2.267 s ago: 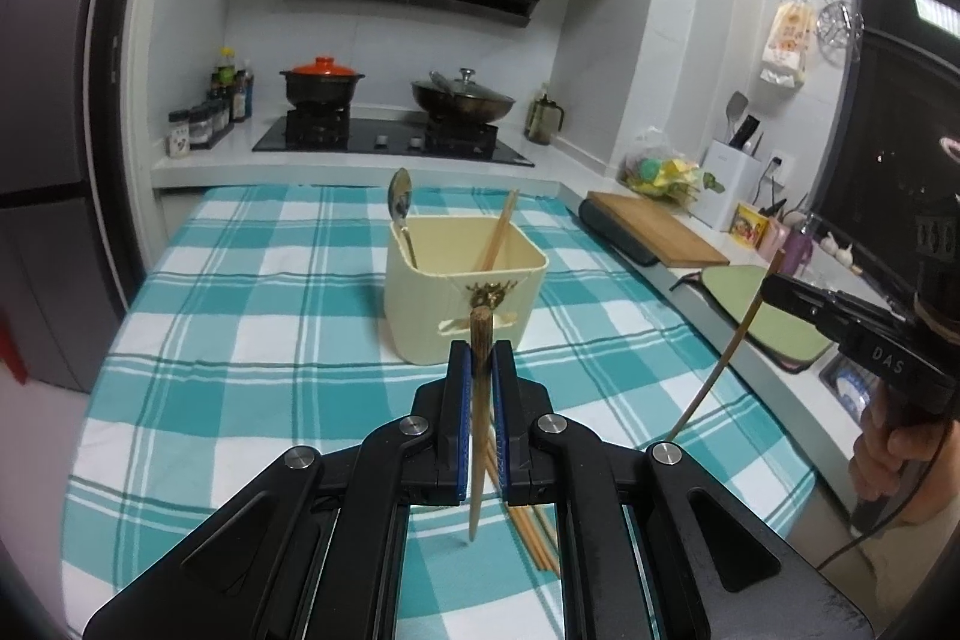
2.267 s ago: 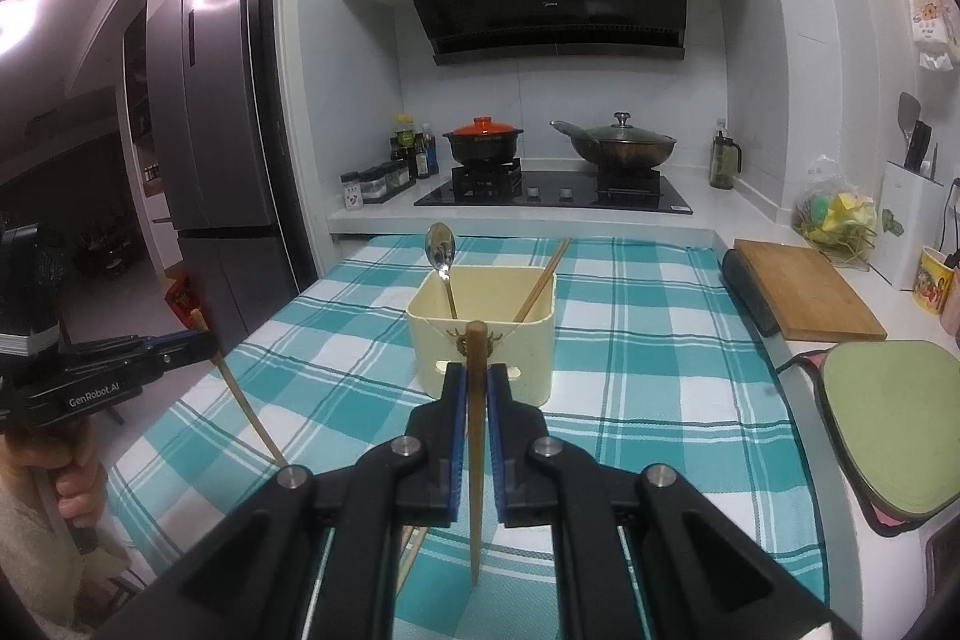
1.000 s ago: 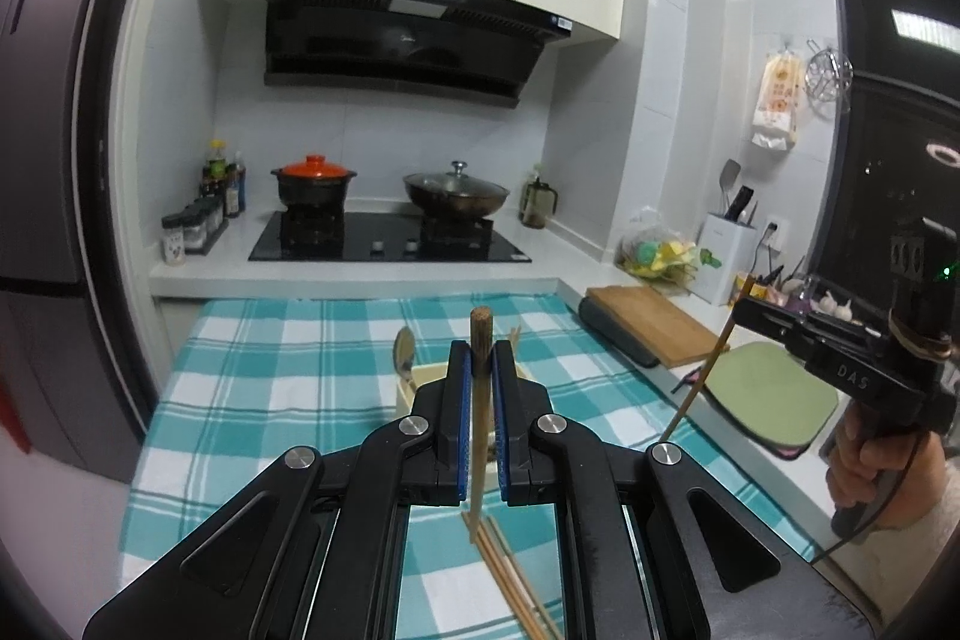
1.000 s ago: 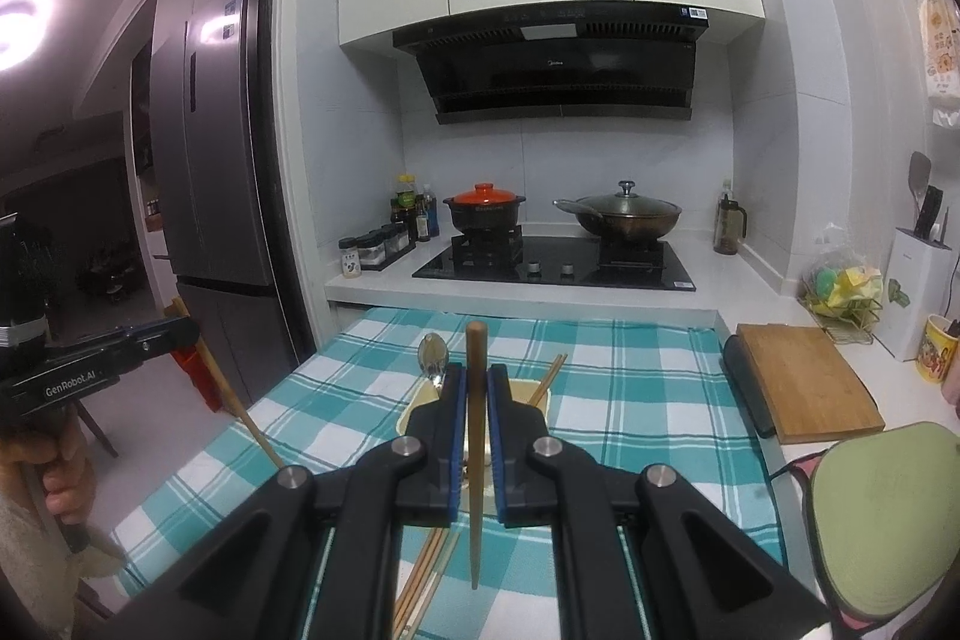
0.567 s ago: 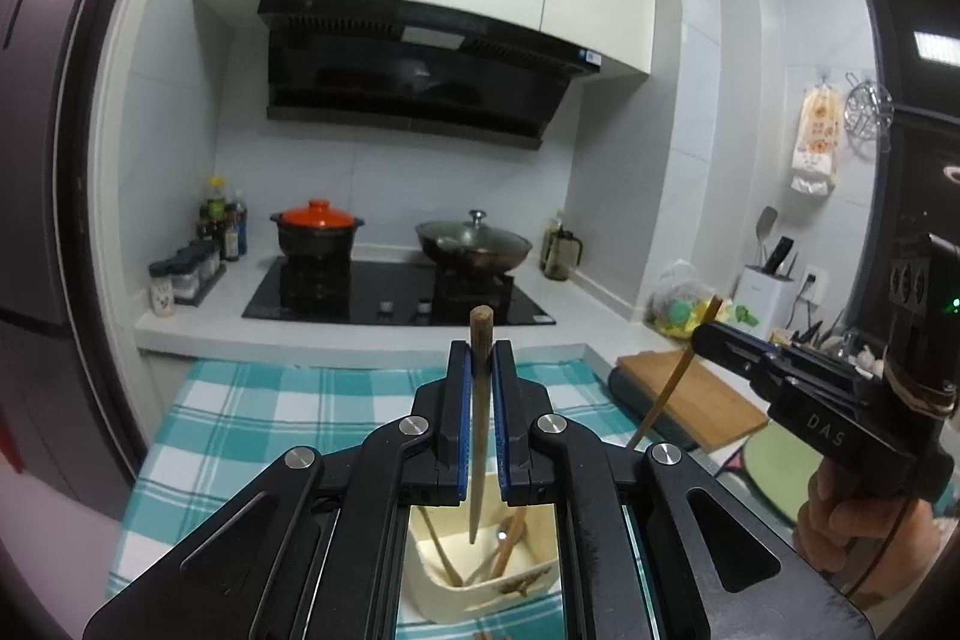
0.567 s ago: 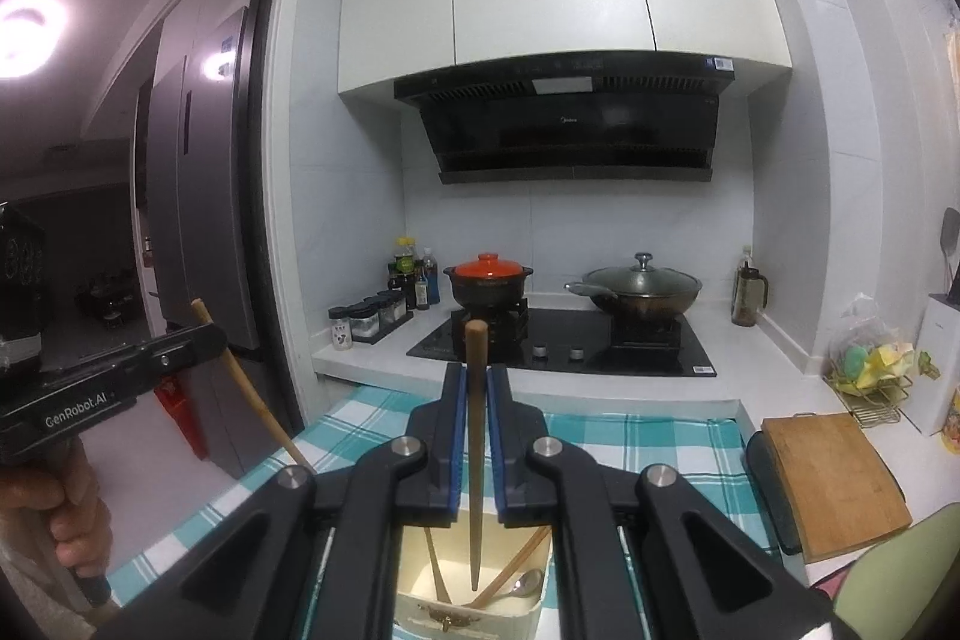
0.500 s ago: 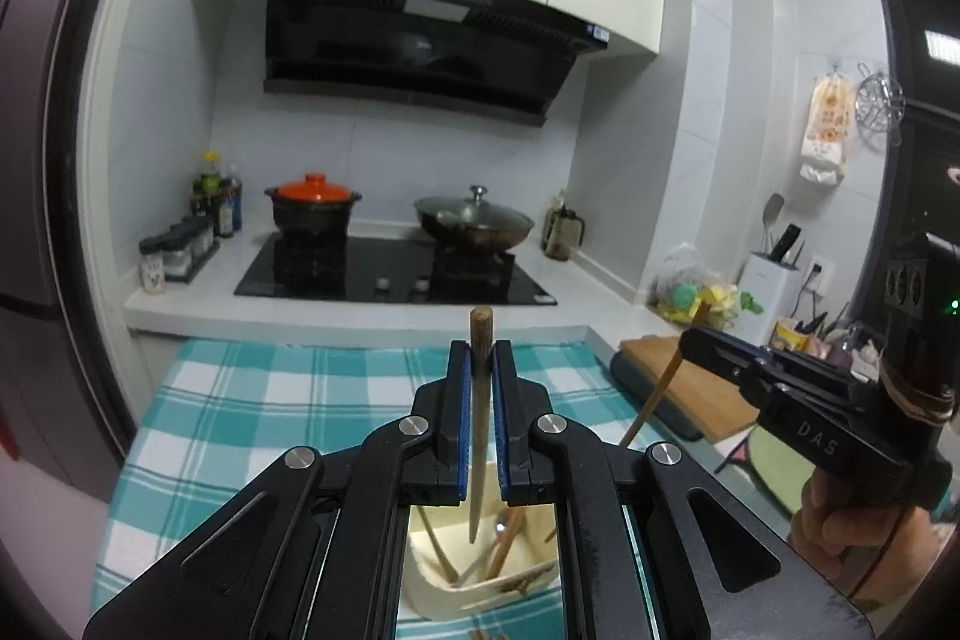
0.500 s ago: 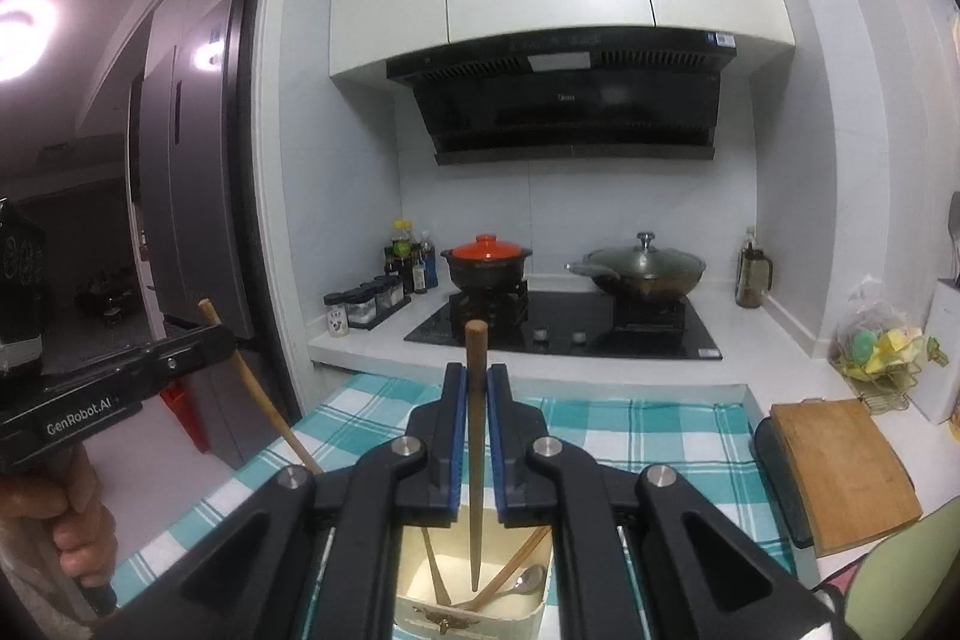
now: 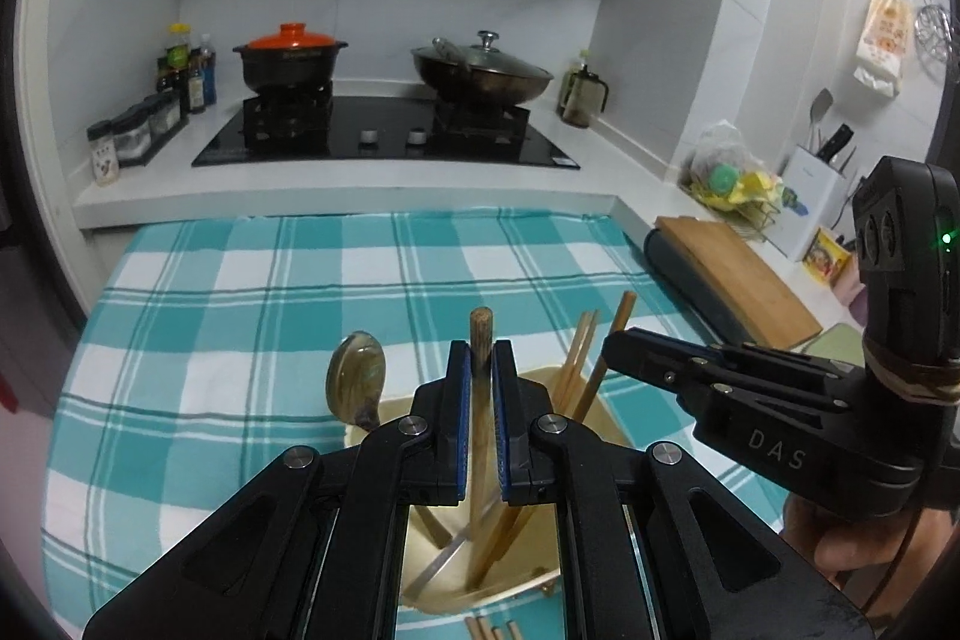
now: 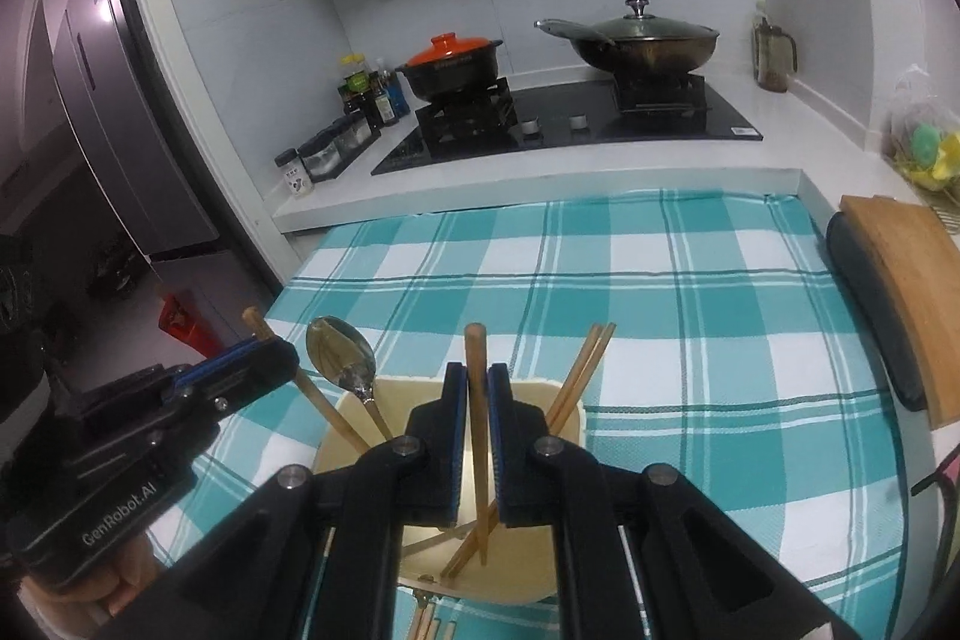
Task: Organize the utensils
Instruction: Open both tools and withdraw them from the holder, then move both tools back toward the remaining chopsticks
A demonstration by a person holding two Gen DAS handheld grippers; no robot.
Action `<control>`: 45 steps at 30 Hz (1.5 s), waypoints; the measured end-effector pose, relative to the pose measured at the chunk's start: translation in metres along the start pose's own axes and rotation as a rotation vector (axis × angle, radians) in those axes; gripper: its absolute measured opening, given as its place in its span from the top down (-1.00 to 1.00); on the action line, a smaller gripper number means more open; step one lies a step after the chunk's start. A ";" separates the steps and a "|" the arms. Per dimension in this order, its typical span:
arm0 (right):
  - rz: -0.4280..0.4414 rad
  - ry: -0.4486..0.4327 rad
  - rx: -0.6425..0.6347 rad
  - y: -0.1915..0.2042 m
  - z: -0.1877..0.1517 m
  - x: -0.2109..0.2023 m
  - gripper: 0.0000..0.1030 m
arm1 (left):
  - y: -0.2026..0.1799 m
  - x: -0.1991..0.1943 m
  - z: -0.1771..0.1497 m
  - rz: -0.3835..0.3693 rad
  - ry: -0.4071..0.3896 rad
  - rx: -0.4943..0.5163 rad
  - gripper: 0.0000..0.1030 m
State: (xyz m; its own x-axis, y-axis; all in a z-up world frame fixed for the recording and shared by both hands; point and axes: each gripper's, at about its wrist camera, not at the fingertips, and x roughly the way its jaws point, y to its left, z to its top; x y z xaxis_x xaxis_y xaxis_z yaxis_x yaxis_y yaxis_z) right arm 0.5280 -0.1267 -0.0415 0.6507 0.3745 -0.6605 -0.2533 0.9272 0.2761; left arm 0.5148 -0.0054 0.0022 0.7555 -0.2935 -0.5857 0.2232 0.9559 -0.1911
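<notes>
Wooden chopsticks are the task's things here, one standing between the jaws of each gripper, its lower end already down inside the cream holder (image 9: 600, 415) on the checked tablecloth (image 9: 252, 292). The left gripper (image 9: 480, 388) has its chopstick (image 9: 480, 340) between the blue pads, and the jaws have just been opening a little; the gap beside the stick looks slight, so it may be sliding free. The right gripper (image 10: 477, 403) shows the same with its chopstick (image 10: 475, 358), narrow jaws that have just been easing apart.

Each stick is light, stiff and smooth, so I judge it will slip or tip once the pinch loosens; a hold near the upper third keeps it upright while the tip finds the holder. Nothing here is fragile.

Just beyond, a metal spoon (image 9: 355, 379) and more chopsticks (image 10: 582, 370) lean in the holder. A few loose sticks (image 9: 489, 628) lie on the cloth at its near side. Farther off stand the hob, an orange-lidded pot (image 9: 290, 61) and a wok (image 9: 480, 70)
</notes>
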 end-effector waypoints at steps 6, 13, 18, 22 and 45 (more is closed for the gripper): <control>-0.013 -0.076 0.013 0.000 0.011 -0.015 0.02 | 0.008 -0.044 0.011 0.013 -0.060 -0.025 -0.41; -0.039 -0.154 -0.102 0.011 -0.005 -0.108 0.01 | 0.016 -0.125 -0.027 0.027 0.018 0.102 -0.84; -0.094 -0.096 -0.208 0.010 -0.063 -0.151 0.01 | 0.014 -0.155 -0.112 0.048 0.157 0.160 -0.88; -0.158 -0.054 -0.268 0.011 -0.135 -0.167 0.01 | 0.013 -0.153 -0.210 0.030 0.273 0.059 -0.88; -0.261 -0.013 -0.072 0.010 -0.353 -0.150 0.01 | -0.014 -0.110 -0.300 0.171 0.251 -0.035 -0.88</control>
State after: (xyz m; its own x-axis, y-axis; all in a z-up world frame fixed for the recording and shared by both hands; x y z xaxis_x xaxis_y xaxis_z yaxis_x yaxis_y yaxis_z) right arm 0.1754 -0.1687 -0.1859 0.7094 0.1227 -0.6940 -0.1255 0.9910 0.0469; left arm 0.2437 0.0098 -0.1672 0.6038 -0.1270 -0.7870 0.0817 0.9919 -0.0973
